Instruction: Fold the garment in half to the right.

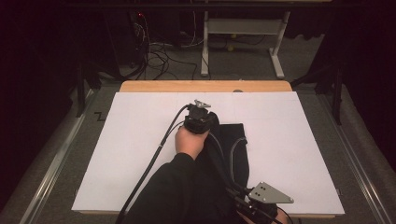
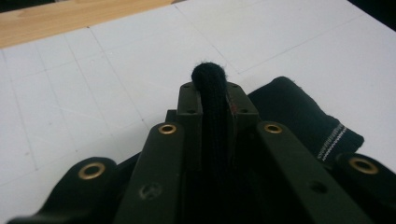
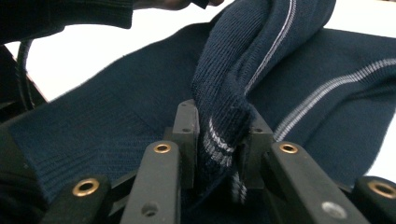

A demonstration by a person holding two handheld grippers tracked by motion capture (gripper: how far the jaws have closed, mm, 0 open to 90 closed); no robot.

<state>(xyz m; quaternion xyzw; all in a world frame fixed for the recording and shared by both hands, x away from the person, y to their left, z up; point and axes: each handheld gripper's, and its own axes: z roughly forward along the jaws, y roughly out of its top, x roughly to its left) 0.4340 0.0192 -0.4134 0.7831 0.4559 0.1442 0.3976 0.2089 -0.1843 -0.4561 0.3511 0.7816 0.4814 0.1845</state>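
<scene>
Left gripper (image 1: 201, 113) forward, right gripper (image 1: 261, 198) near, jaws clamped

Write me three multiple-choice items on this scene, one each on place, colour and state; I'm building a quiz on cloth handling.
1. Where does the dark knit garment lie?
A on the white sheet
B on the floor
C on the far desk

2. What colour are its stripes?
A red
B pale grey-white
C yellow

3. How is the right tool?
A open, empty
B lying flat
C shut on cloth

Key: 1 A, it rests on the white sheet; 2 B, pale lines on navy; 3 C, a fold sits pinched between its jaws.
</scene>
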